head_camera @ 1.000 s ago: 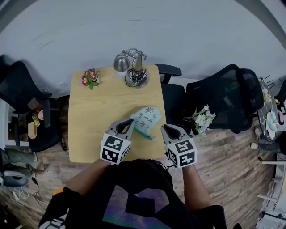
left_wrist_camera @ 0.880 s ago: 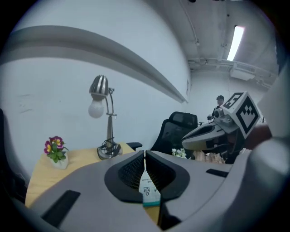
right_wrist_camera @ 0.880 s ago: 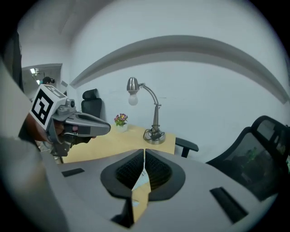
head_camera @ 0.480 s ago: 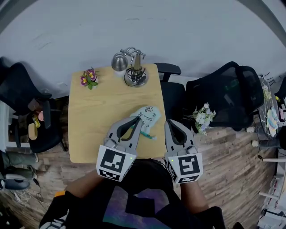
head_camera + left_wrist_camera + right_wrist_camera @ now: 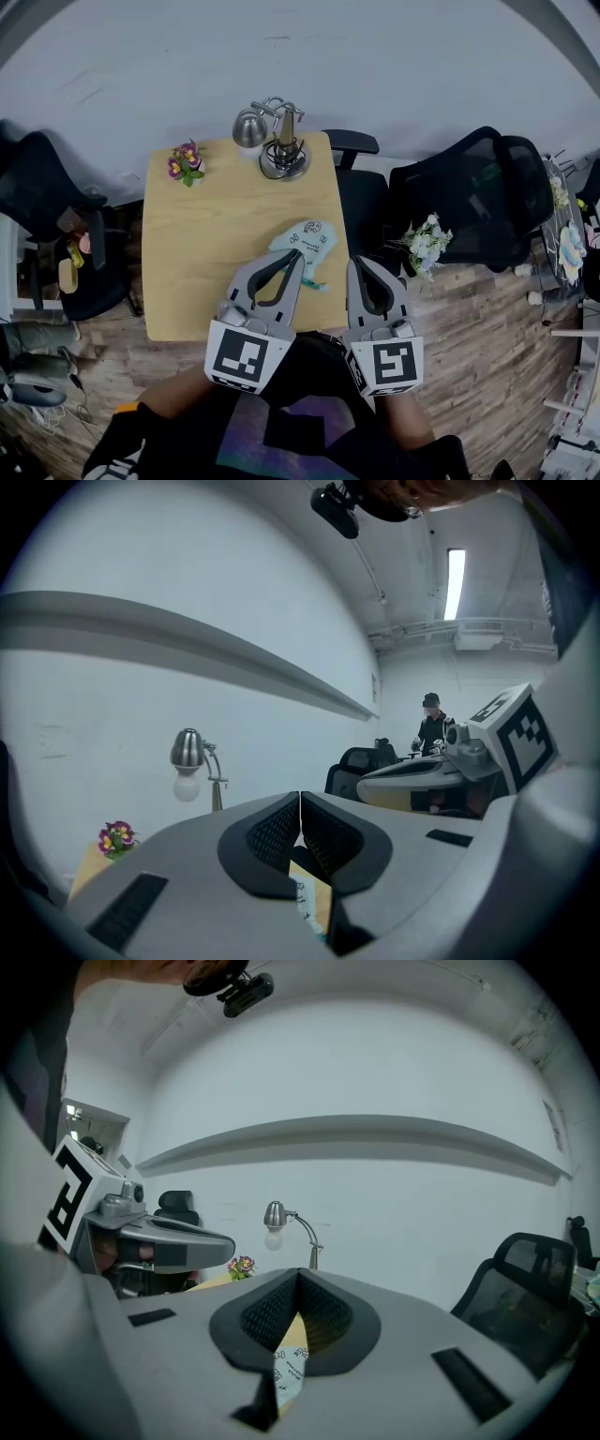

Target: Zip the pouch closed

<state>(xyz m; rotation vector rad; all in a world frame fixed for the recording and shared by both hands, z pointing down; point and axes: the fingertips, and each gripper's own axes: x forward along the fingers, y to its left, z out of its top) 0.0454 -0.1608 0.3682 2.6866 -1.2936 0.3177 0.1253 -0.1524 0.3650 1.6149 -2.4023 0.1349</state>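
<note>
Flowers (image 5: 187, 161) sit at the far left corner of the tabletop (image 5: 206, 244). Next, the left tongs (image 5: 296, 254) are pinched tight on nothing. The pouch (image 5: 309, 242) lies flat on the tabletop near its right edge, below both tips. The right tongs (image 5: 359, 263) have just been closing and are pinched tight too, holding nothing.

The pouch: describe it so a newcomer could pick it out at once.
Start at the light wooden table. On its near right part lies the pouch, pale blue with small dark prints. It is the only flat thing there; the lamp and flowers stand at the far edge.
</note>
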